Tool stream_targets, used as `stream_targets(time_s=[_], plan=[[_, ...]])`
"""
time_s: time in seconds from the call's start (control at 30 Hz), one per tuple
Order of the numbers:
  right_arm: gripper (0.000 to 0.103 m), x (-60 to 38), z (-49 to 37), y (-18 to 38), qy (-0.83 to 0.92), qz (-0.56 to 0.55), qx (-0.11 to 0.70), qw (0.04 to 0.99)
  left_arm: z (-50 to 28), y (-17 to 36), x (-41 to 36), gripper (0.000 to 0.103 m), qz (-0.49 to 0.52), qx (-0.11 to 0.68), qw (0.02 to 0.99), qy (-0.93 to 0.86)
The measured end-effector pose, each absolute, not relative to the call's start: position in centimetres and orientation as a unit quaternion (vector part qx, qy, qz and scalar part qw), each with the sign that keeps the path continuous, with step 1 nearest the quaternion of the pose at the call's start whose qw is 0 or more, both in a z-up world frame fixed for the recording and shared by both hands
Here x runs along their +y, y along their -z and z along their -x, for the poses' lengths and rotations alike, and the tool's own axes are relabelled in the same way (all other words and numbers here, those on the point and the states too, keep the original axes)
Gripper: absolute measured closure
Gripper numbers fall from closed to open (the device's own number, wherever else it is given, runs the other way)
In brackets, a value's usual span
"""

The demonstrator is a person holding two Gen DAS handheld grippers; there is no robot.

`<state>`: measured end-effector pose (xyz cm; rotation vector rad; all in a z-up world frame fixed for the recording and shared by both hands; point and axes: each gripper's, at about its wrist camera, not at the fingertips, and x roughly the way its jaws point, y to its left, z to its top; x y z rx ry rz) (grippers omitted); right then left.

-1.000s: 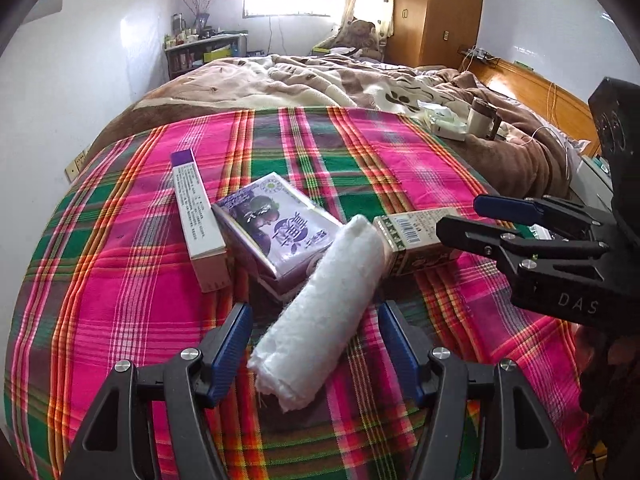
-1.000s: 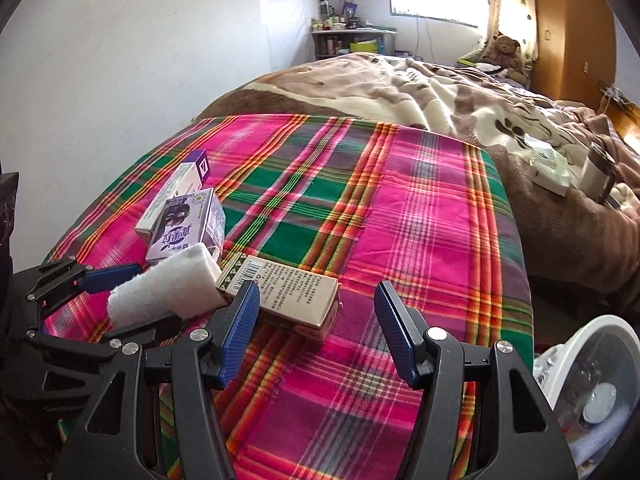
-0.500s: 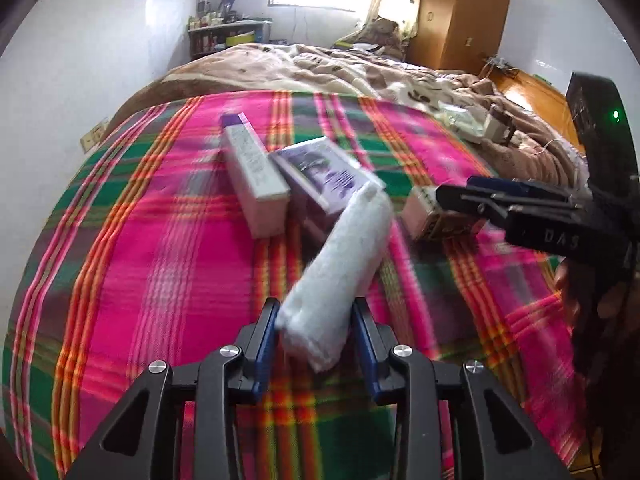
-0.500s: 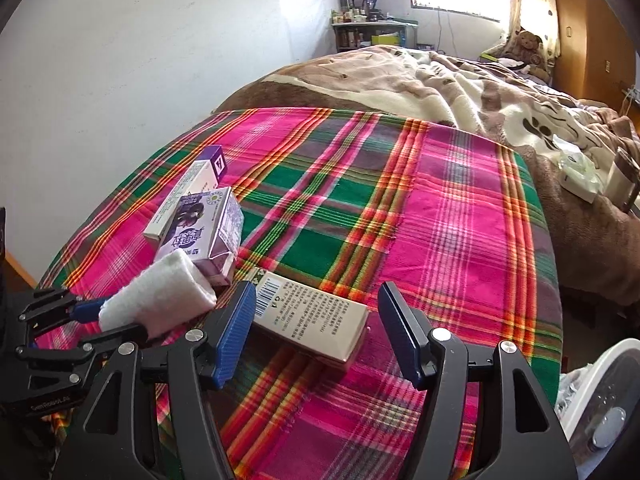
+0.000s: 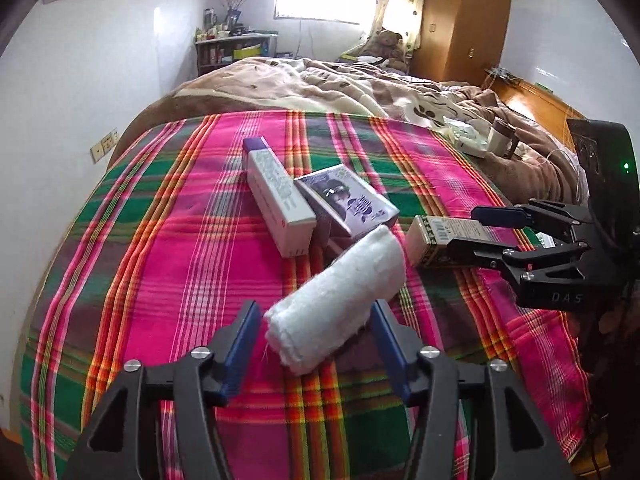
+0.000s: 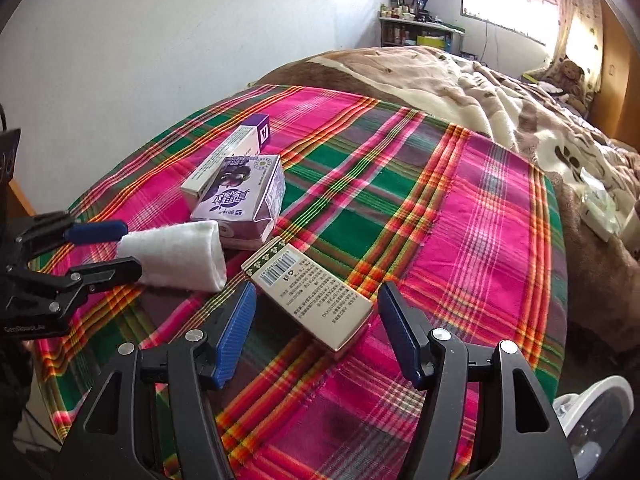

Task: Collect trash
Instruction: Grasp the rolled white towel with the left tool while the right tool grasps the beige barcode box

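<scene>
Two tongs open, left tongs [image 5: 314, 338] just reopened around white roll [image 5: 340, 300], right tongs [image 6: 314, 328] flanking carton [image 6: 312, 292].

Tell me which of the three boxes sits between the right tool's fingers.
The beige barcode box, lying flat, alone between the open right tool. The purple milk carton and long white-purple box lie farther off, side by side.

Left tool [image 5: 314, 344] angled downward, jaws just reopened, pads clear of what lies between. Right tool [image 6: 316, 330] angled downward likewise, jaws spread wide, pads touching nothing.
</scene>
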<state>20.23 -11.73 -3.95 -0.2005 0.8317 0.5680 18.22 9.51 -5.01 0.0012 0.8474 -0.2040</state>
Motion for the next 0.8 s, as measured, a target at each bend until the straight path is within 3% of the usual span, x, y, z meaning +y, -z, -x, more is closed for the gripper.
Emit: stream_targets(time_s=[0.13, 0.6, 0.8], plan=[[0.031, -10.8, -20.5, 4.3, -0.271, 0.128, 0.399, 0.866, -19.1, 4.7, 8.0, 0.045, -0.043, 0.404, 0.907, 0.109], [0.031, -10.4, -21.3, 5.9, -0.266, 0.113, 0.430, 0.855, -21.2, 7.0, 7.3, 0.045, -0.048, 0.441, 0.886, 0.131], [0.050, -11.1, -20.7, 5.8, -0.254, 0.095, 0.429, 0.862, -21.2, 7.2, 7.2, 0.045, -0.044, 0.446, 0.885, 0.128]])
